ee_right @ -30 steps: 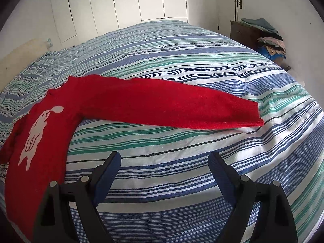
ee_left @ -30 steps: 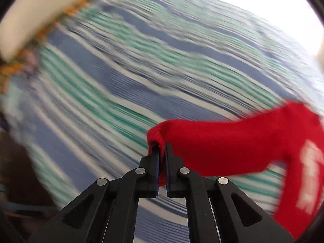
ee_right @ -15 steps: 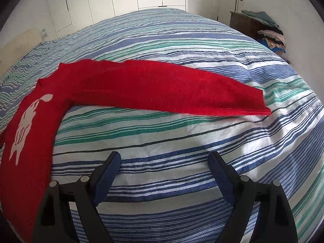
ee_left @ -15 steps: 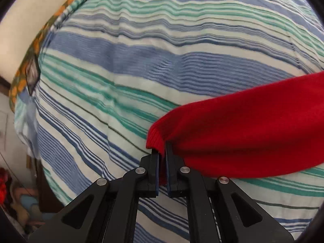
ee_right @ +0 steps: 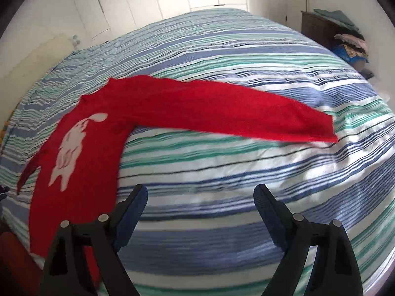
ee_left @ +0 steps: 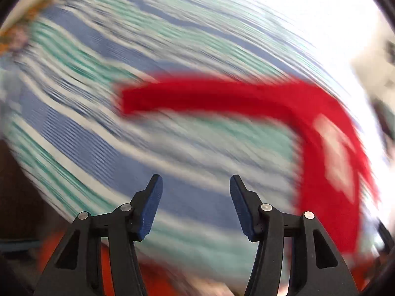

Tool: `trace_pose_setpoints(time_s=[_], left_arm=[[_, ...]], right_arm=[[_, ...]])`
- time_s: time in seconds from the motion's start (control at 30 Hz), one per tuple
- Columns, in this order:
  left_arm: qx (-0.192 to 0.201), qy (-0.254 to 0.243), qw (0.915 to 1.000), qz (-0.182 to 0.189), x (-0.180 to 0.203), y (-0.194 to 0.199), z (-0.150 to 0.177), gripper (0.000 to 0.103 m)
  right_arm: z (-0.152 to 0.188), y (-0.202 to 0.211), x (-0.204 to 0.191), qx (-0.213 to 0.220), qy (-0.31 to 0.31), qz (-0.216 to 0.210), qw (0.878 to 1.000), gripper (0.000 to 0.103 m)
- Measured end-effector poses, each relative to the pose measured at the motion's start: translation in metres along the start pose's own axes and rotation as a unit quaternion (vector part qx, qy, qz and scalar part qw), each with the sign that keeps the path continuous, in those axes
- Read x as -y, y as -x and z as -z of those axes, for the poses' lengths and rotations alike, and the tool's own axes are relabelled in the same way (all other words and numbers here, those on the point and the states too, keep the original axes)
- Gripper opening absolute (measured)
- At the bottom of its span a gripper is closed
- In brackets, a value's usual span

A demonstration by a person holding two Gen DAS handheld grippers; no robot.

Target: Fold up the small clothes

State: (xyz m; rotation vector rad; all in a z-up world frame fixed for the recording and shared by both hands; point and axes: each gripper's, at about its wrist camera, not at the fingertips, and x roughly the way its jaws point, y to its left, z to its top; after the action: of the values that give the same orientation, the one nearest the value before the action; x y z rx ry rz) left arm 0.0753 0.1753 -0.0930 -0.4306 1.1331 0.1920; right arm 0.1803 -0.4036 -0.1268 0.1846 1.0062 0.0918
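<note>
On the left, my left gripper (ee_left: 195, 204) is opening its jaws, and nothing lies between them now: half a second ago they were pinched on the cuff of the left sleeve (ee_left: 197, 98), and that sleeve now lies free on the striped bedspread (ee_left: 103, 148), stretched out to the left and well apart from my pads. The left wrist view is badly smeared, so I cannot tell how neatly the cuff lies. I judge the sleeve laid out, and this hand free for its next hold.

In the middle, the red sweater (ee_right: 81, 148) lies flat on the bed, its body with the white animal print near me on the left, one long sleeve (ee_right: 234, 113) running out to the right, the cuff ending far right on the stripes.

On the right, my right gripper (ee_right: 200, 207) hovers above the bedspread (ee_right: 222, 49) with jaws spread wide and holding nothing. With both sleeves extended, I judge folding proper has not begun.
</note>
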Motion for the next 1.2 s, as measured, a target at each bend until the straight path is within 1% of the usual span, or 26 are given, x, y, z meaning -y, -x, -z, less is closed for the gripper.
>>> trace_pose_setpoints(time_s=[0.03,0.1,0.13,0.17,0.2,0.23,0.3,0.37,0.4,0.43,0.47,0.5,0.53,0.57,0.63,0.7,0.77,0.8,0.87,1.0,1.03,1.07,1.1,1.13,1.17,1.2], left_arm=[[-0.018,-0.015,0.9994,0.024,0.017,-0.004,0.019,0.058],[-0.050,-0.039,0.9968,0.049,0.048,-0.016,0.048,0.058],[-0.062,-0.048,0.9952,0.060,0.062,-0.024,0.059,0.058],[-0.071,-0.059,0.9937,0.064,0.074,-0.031,0.068,0.059],[-0.078,-0.066,0.9930,0.060,0.081,-0.038,0.073,0.059],[-0.081,-0.070,0.9928,0.054,0.086,-0.043,0.077,0.062],[-0.078,-0.081,0.9928,0.042,0.096,-0.051,0.085,0.066],[-0.080,-0.103,0.9909,0.033,0.107,-0.058,0.089,0.063],[-0.080,-0.113,0.9896,0.038,0.109,-0.060,0.087,0.042],[-0.085,-0.121,0.9877,0.051,0.109,-0.065,0.084,0.001],[-0.093,-0.126,0.9857,0.061,0.112,-0.070,0.084,0.003],[-0.089,-0.125,0.9867,0.054,0.114,-0.068,0.084,0.002],[-0.086,-0.126,0.9870,0.049,0.115,-0.065,0.086,0.001],[-0.089,-0.127,0.9868,0.048,0.116,-0.060,0.090,0.001],[-0.089,-0.128,0.9867,0.046,0.113,-0.053,0.103,0.001],[-0.097,-0.138,0.9851,0.033,0.112,-0.059,0.112,0.001],[-0.103,-0.144,0.9840,0.023,0.108,-0.062,0.115,0.001],[-0.105,-0.144,0.9839,0.022,0.109,-0.064,0.113,0.002],[-0.105,-0.143,0.9839,0.021,0.109,-0.066,0.110,0.002],[-0.102,-0.139,0.9846,0.027,0.107,-0.064,0.109,0.007],[-0.106,-0.135,0.9847,0.031,0.105,-0.061,0.110,0.014],[-0.108,-0.130,0.9851,0.035,0.102,-0.056,0.109,0.019],[-0.103,-0.126,0.9861,0.034,0.099,-0.048,0.109,0.031],[-0.088,-0.121,0.9883,0.028,0.097,-0.039,0.106,0.041],[-0.064,-0.118,0.9907,0.019,0.095,-0.026,0.102,0.045],[-0.041,-0.117,0.9923,0.014,0.093,-0.015,0.097,0.054]], right_arm=[[0.007,0.005,-0.008,-0.021,-0.001,-0.026,0.999,0.087],[0.024,0.011,-0.023,-0.055,-0.009,-0.084,0.995,0.087],[0.033,0.013,-0.030,-0.073,-0.018,-0.116,0.990,0.087],[0.041,0.013,-0.037,-0.088,-0.025,-0.139,0.986,0.087],[0.049,0.012,-0.043,-0.103,-0.030,-0.159,0.981,0.087],[0.057,0.009,-0.050,-0.118,-0.035,-0.176,0.977,0.087],[0.073,0.003,-0.062,-0.131,-0.034,-0.187,0.973,0.087],[0.085,-0.007,-0.074,-0.145,-0.017,-0.180,0.973,0.086],[0.088,-0.013,-0.077,-0.151,-0.012,-0.176,0.973,0.079],[0.092,-0.018,-0.082,-0.157,-0.007,-0.174,0.972,0.064],[0.093,-0.023,-0.087,-0.161,0.001,-0.172,0.972,0.052],[0.094,-0.025,-0.089,-0.162,0.012,-0.163,0.973,0.018],[0.096,-0.026,-0.092,-0.164,0.020,-0.149,0.975,0.005],[0.089,-0.028,-0.091,-0.167,0.019,-0.146,0.975,0.005],[0.087,-0.016,-0.088,-0.167,0.021,-0.136,0.976,0.004],[0.088,-0.006,-0.087,-0.164,0.044,-0.105,0.980,0.004],[0.092,-0.006,-0.081,-0.171,0.049,-0.088,0.980,0.004],[0.095,-0.014,-0.078,-0.182,0.042,-0.085,0.979,0.004],[0.096,-0.027,-0.079,-0.188,0.040,-0.073,0.979,0.004],[0.099,-0.028,-0.089,-0.175,0.074,-0.041,0.981,0.005],[0.099,-0.026,-0.090,-0.171,0.078,-0.040,0.981,0.006],[0.100,-0.025,-0.088,-0.171,0.075,-0.043,0.982,0.007],[0.099,-0.023,-0.085,-0.171,0.067,-0.051,0.982,0.010],[0.097,-0.019,-0.080,-0.174,0.052,-0.063,0.981,0.016],[0.096,-0.015,-0.075,-0.176,0.037,-0.073,0.981,0.023],[0.093,-0.008,-0.070,-0.172,0.024,-0.077,0.982,0.044]])
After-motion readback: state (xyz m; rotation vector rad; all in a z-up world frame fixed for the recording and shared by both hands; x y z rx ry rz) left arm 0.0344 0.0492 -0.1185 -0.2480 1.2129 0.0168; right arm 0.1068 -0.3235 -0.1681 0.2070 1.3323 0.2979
